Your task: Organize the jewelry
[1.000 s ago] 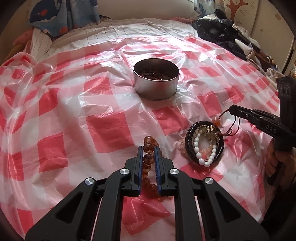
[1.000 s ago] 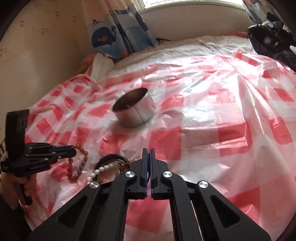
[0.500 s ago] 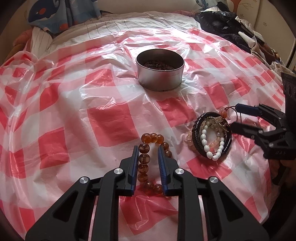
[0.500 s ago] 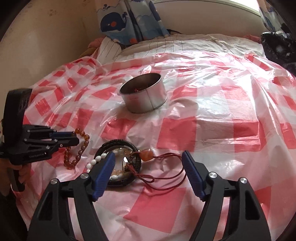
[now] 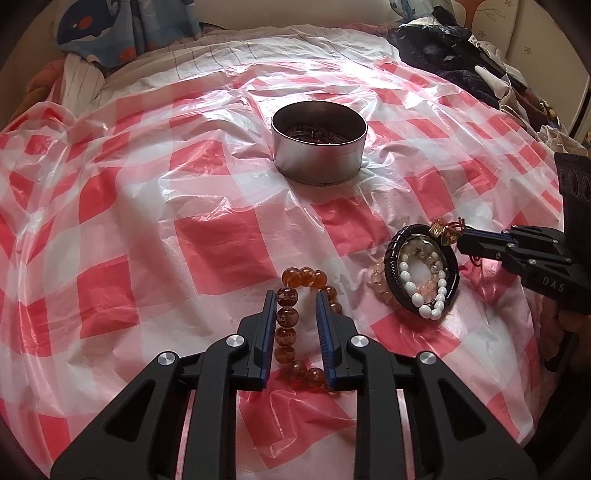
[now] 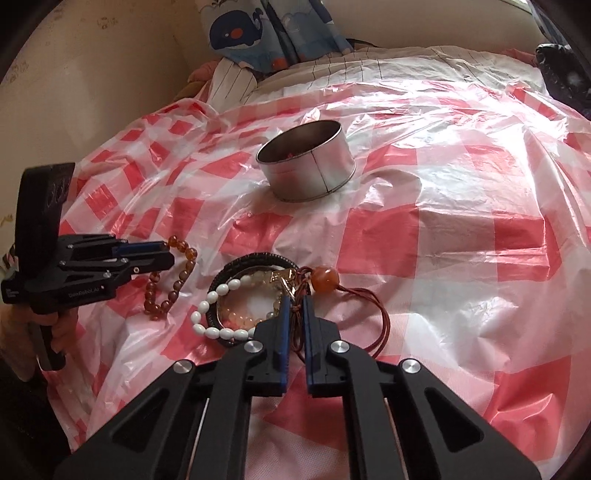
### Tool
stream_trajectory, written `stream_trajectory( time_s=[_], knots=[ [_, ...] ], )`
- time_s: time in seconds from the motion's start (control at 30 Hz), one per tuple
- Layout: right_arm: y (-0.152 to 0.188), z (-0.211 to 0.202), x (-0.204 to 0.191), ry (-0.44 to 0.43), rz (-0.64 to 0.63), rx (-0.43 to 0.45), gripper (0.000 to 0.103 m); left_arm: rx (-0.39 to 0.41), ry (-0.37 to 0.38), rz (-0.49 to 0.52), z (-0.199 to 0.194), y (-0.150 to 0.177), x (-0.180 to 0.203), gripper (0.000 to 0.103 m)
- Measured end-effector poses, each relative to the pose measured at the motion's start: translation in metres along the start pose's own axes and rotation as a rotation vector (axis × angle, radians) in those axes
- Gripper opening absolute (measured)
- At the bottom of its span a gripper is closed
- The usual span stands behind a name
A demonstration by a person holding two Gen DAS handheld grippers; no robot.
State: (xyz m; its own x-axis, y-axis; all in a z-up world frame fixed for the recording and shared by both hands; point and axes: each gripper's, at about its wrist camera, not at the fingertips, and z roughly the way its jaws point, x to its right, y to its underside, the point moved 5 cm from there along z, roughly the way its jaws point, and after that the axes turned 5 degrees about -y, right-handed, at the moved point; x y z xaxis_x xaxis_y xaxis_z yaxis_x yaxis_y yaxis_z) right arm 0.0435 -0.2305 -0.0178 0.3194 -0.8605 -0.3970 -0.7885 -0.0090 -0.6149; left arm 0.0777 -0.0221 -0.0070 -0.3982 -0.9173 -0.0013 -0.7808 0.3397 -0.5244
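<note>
My left gripper (image 5: 295,306) stands open over an amber bead bracelet (image 5: 286,317) on the sheet. One strand lies between its fingers against the left one, and the pads do not press it. To the right lies a heap of jewelry: a black bracelet (image 5: 391,258), white beads (image 5: 406,277) and pale pink beads (image 5: 380,284). My right gripper (image 6: 295,310) is shut on a red cord (image 6: 384,321) that carries an orange bead (image 6: 325,278), at the heap's edge. A round metal tin (image 5: 319,142) with dark jewelry inside stands farther back.
A crinkled red-and-white checked plastic sheet (image 5: 207,240) covers the bed. Dark clothes (image 5: 443,55) are piled at the back right, and a whale-print curtain (image 6: 240,33) hangs behind. A wall (image 6: 92,92) runs along the left side. A hand (image 6: 55,332) holds the left gripper.
The left jaws parted and let go of the amber strand. The right jaws spread wide over the heap, then closed on the red cord.
</note>
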Motion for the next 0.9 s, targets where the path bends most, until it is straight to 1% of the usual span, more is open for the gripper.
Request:
stream_trajectory(
  time_s=[0.1, 0.23, 0.3, 0.5, 0.57, 0.6, 0.63, 0.67, 0.8, 0.87, 0.9],
  knots=[
    [-0.007, -0.011, -0.002, -0.041, 0.015, 0.059, 0.006, 0.013, 0.009, 0.004, -0.003, -0.001, 0.002, 0.020],
    [-0.015, -0.024, -0.015, -0.093, -0.021, 0.135, 0.006, 0.030, 0.004, -0.002, -0.006, -0.003, 0.000, 0.018],
    [-0.017, -0.026, -0.020, -0.103, -0.034, 0.154, 0.006, 0.032, -0.005, -0.004, -0.007, -0.003, -0.001, 0.017],
    [-0.017, -0.022, -0.015, -0.093, -0.010, 0.145, 0.006, 0.005, -0.046, 0.022, 0.000, 0.000, 0.000, 0.018],
    [-0.017, -0.022, -0.015, -0.095, -0.012, 0.144, 0.006, -0.013, -0.080, 0.038, 0.005, 0.002, 0.000, 0.022],
    [-0.017, -0.021, -0.015, -0.095, -0.013, 0.143, 0.006, -0.019, -0.086, 0.043, 0.006, 0.003, 0.000, 0.028],
    [-0.016, -0.020, -0.015, -0.096, -0.015, 0.142, 0.006, -0.021, -0.094, 0.047, 0.007, 0.003, 0.001, 0.038],
    [-0.016, -0.019, -0.015, -0.096, -0.016, 0.140, 0.006, -0.021, -0.106, 0.054, 0.008, 0.004, 0.001, 0.040],
    [-0.015, -0.018, -0.017, -0.098, -0.020, 0.138, 0.006, -0.032, -0.128, 0.088, 0.013, 0.006, 0.005, 0.041],
    [-0.015, -0.018, -0.017, -0.099, -0.020, 0.138, 0.007, -0.031, -0.122, 0.093, 0.013, 0.006, 0.006, 0.040],
    [-0.015, -0.018, -0.017, -0.098, -0.020, 0.138, 0.007, -0.031, -0.118, 0.092, 0.013, 0.006, 0.006, 0.036]
  ],
)
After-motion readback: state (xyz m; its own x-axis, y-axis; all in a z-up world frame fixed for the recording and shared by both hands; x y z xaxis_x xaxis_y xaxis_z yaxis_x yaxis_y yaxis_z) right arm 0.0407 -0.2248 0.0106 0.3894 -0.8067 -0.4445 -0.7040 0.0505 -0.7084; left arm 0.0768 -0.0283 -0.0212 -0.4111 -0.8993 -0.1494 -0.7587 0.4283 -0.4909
